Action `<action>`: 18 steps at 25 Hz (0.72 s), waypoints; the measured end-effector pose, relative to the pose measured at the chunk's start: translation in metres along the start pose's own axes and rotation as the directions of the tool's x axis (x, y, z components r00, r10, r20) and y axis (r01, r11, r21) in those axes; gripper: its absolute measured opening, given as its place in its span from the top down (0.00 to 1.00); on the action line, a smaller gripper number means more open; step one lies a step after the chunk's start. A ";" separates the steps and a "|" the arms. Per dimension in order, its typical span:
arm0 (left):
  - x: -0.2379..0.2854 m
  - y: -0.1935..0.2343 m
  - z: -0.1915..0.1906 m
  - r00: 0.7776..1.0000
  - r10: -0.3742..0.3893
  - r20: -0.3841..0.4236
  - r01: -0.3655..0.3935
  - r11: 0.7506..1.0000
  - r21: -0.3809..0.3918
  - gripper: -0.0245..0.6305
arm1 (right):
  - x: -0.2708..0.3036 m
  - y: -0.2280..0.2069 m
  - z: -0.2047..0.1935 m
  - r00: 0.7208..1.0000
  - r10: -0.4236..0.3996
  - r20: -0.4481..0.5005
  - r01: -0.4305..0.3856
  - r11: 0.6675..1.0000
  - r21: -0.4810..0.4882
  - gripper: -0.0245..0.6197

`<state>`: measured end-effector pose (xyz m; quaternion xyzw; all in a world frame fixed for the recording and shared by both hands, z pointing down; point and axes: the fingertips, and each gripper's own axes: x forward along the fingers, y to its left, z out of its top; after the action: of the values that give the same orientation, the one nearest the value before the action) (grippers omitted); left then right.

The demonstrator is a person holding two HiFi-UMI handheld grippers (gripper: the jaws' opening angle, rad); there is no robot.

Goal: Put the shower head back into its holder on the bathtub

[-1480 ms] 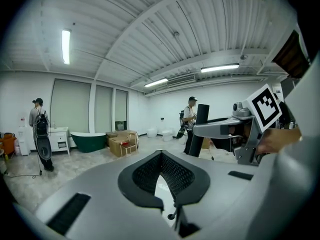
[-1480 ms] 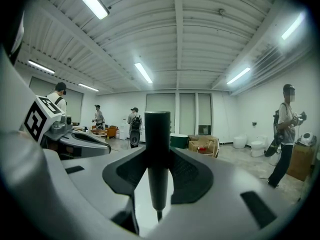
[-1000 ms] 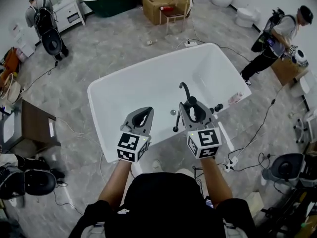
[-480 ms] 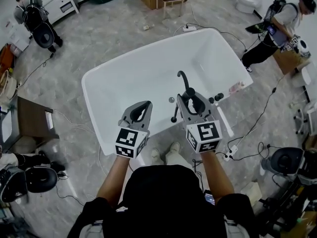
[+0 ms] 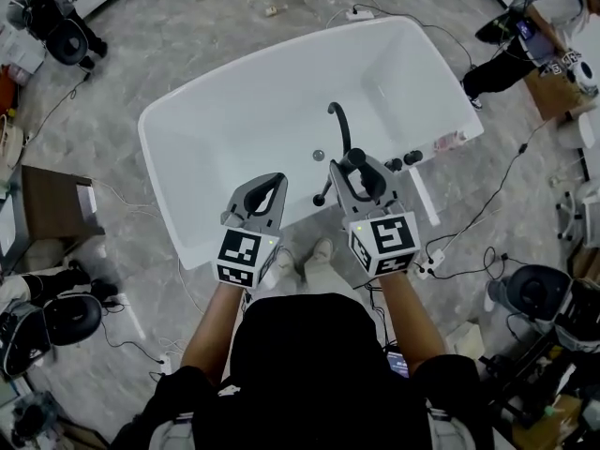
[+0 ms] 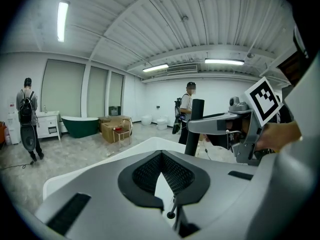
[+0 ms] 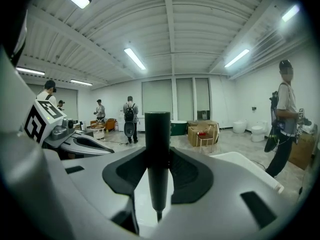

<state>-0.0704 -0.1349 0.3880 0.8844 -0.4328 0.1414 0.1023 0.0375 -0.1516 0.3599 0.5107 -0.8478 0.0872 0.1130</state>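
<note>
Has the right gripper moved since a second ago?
Yes, slightly. The right gripper, shut on the shower head, has slipped back in the head view from the faucet knobs toward the near rim of the tub.

Both forearms extend forward, left gripper (image 5: 277,182) closed empty, right gripper (image 5: 360,161) clamping the shower head (image 7: 157,154).

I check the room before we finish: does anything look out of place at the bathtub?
Yes. The black shower head is not stowed: it stands upright, clamped in the right tongs over the near rim of the bathtub. The left tongs are empty.
</note>
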 end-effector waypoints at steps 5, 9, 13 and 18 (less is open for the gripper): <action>0.014 -0.002 -0.029 0.999 -0.014 -0.049 0.012 0.999 -0.041 0.94 | 0.010 -0.001 -0.032 0.998 0.022 -0.056 -0.021 1.000 0.017 0.75; 0.023 -0.004 -0.059 0.996 -0.027 -0.090 0.020 0.997 -0.081 0.94 | 0.017 0.002 -0.063 0.993 0.037 -0.113 -0.033 0.999 0.035 0.75; 0.037 -0.004 -0.082 0.992 -0.032 -0.120 0.019 0.994 -0.105 0.94 | 0.028 -0.002 -0.094 0.986 0.046 -0.159 -0.038 0.998 0.052 0.75; 0.061 0.000 -0.112 0.986 -0.030 -0.161 0.006 0.989 -0.146 0.94 | 0.042 -0.019 -0.138 0.975 0.045 -0.219 -0.026 0.996 0.089 0.75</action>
<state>-0.0525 -0.1462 0.5136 0.8640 -0.4240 0.1804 0.2027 0.0495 -0.1600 0.5049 0.4868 -0.8347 0.1815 0.1827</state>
